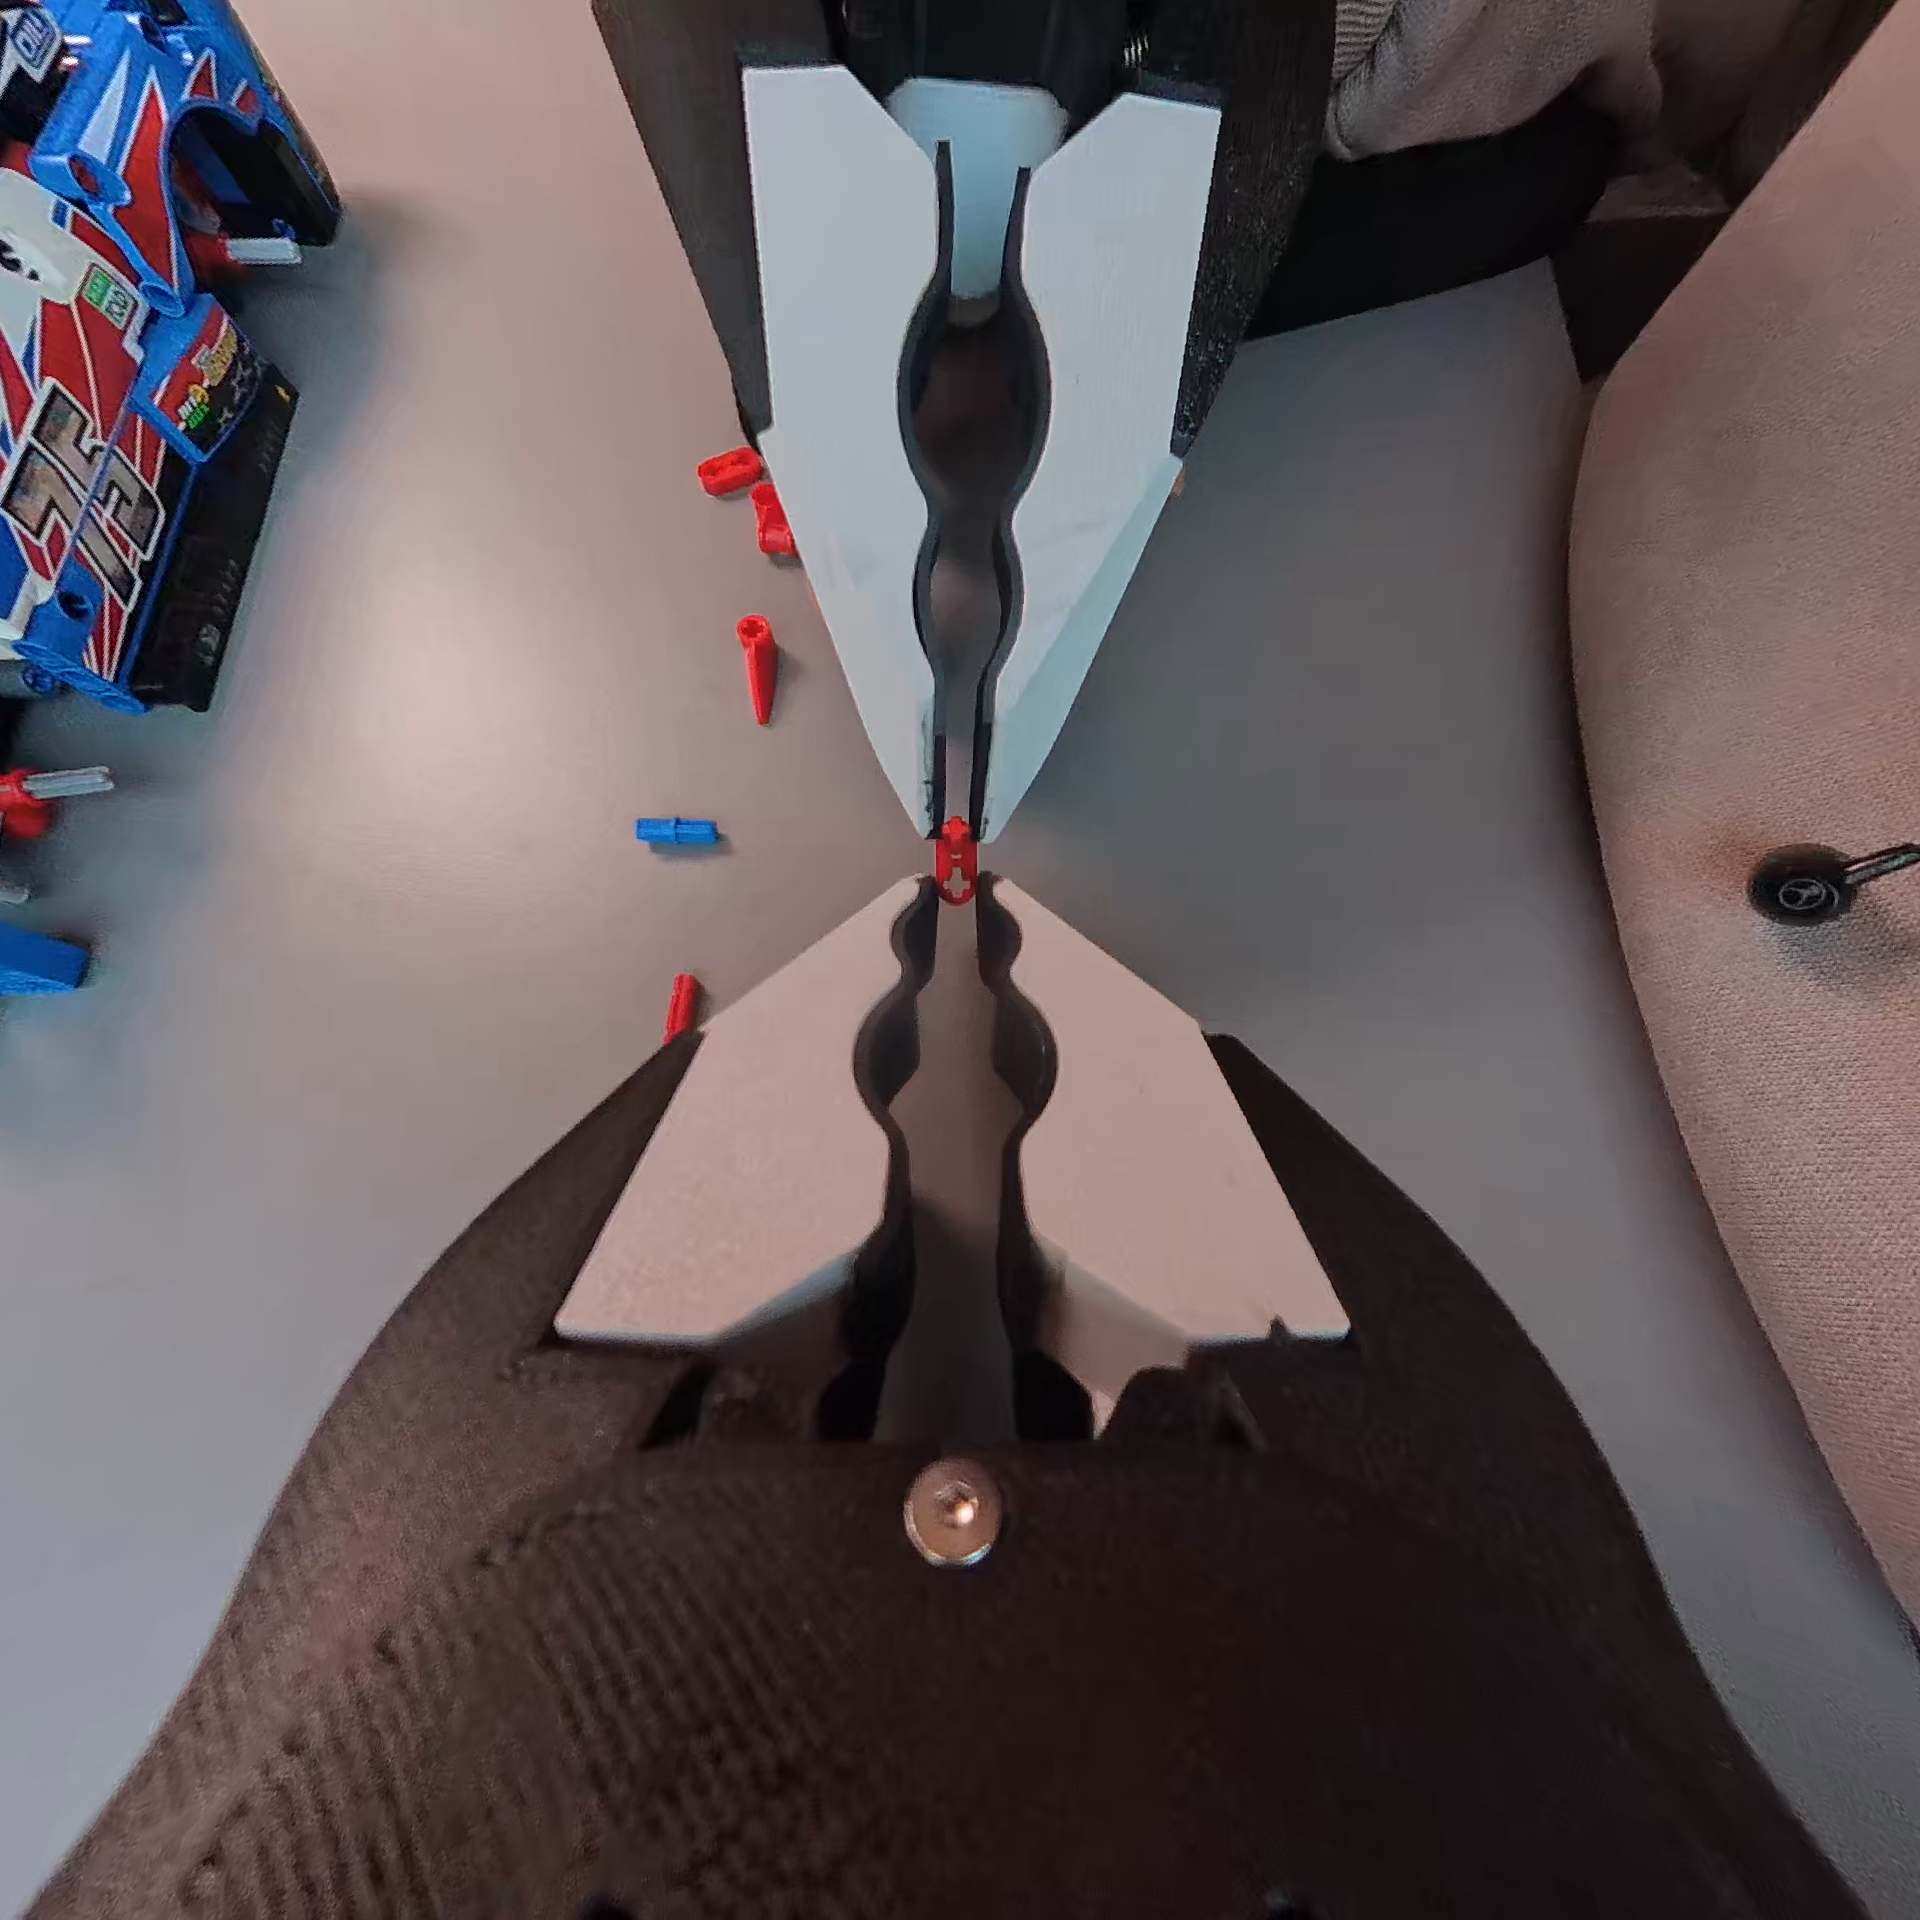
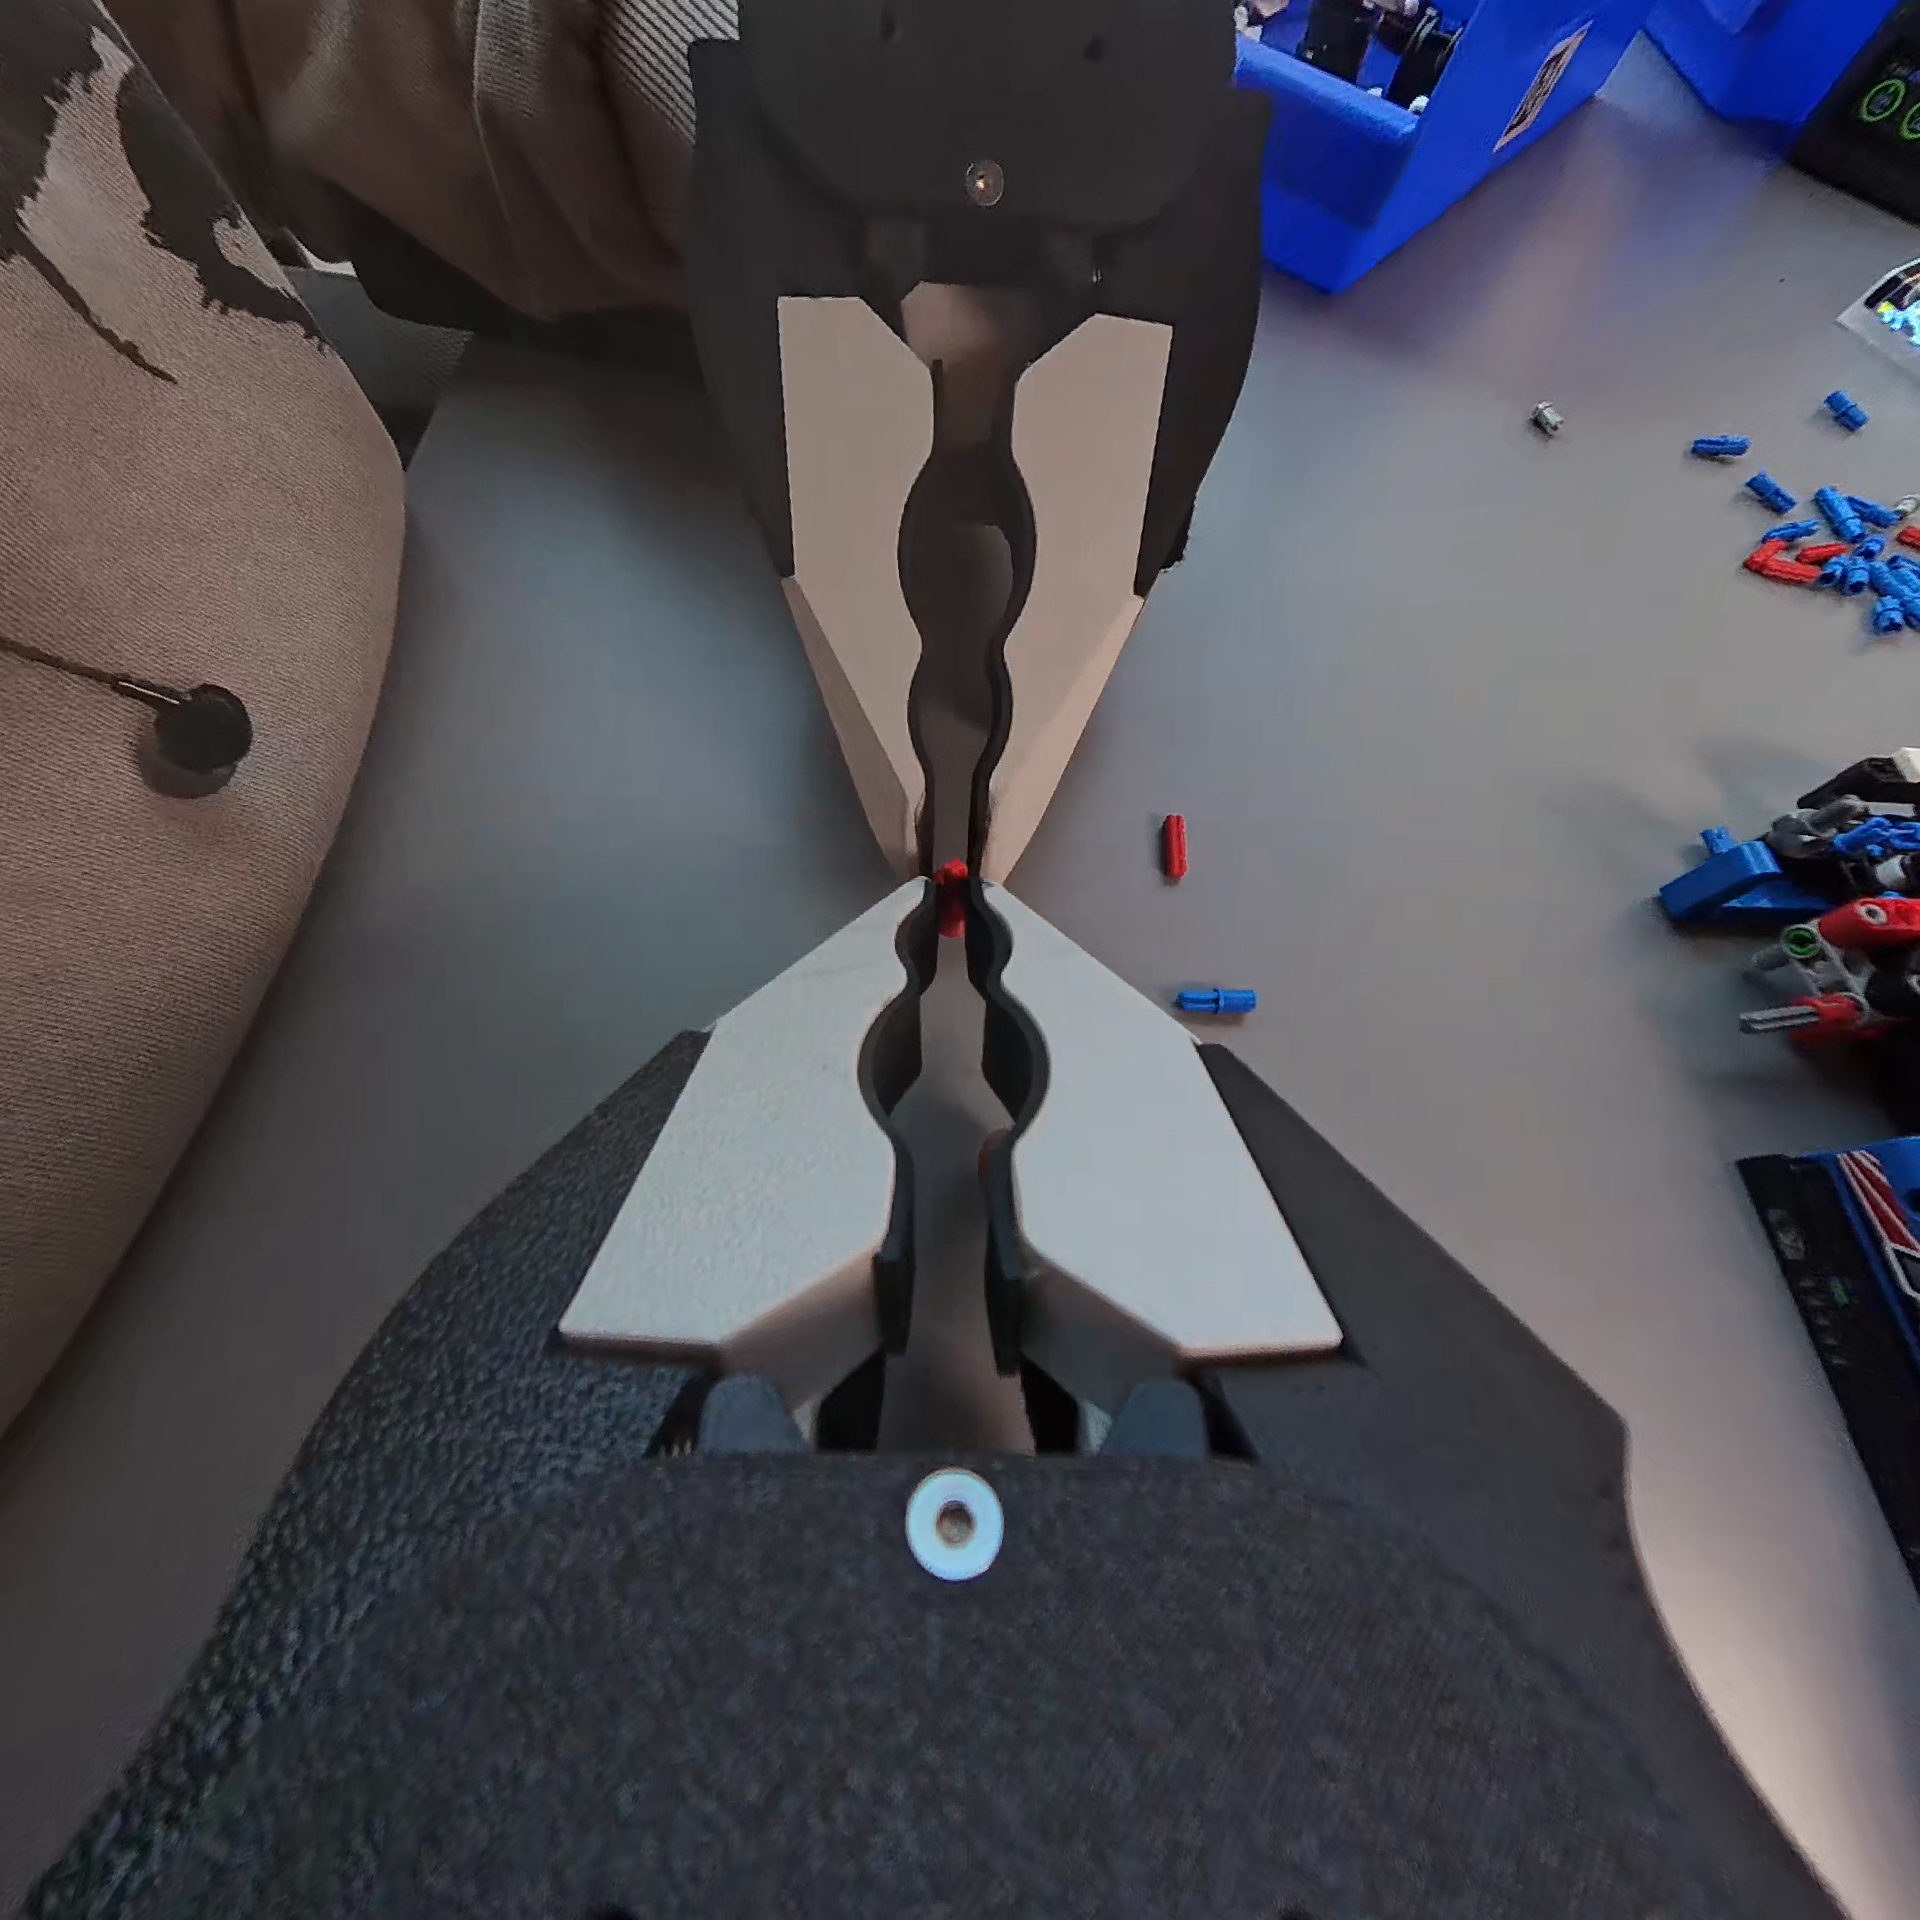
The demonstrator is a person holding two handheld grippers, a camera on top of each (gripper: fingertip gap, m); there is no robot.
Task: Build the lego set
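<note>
My two grippers meet tip to tip over the grey table (image 1: 1299, 623). A small red lego piece (image 1: 954, 862) with a cross hole sits between both pairs of tips. My left gripper (image 1: 954, 891) comes from below in its own view, jaws nearly closed on the piece's lower end. My right gripper (image 1: 956, 816) comes from the top, jaws closed on its upper end. In the right wrist view the red piece (image 2: 949, 909) is pinched in my right gripper (image 2: 949, 899), with the left gripper (image 2: 948, 857) opposite.
A blue, red and white car body (image 1: 104, 416) lies at the left. Loose red pieces (image 1: 758, 665) and a blue pin (image 1: 675, 831) lie near the tips. A blue bin (image 2: 1371, 177), a pile of pins (image 2: 1849, 551) and a partial assembly (image 2: 1818, 914) are at right. A person's beige clothing (image 1: 1714, 727) borders the table. Only a small space, under 4 cm, lies between the two pairs of fingers.
</note>
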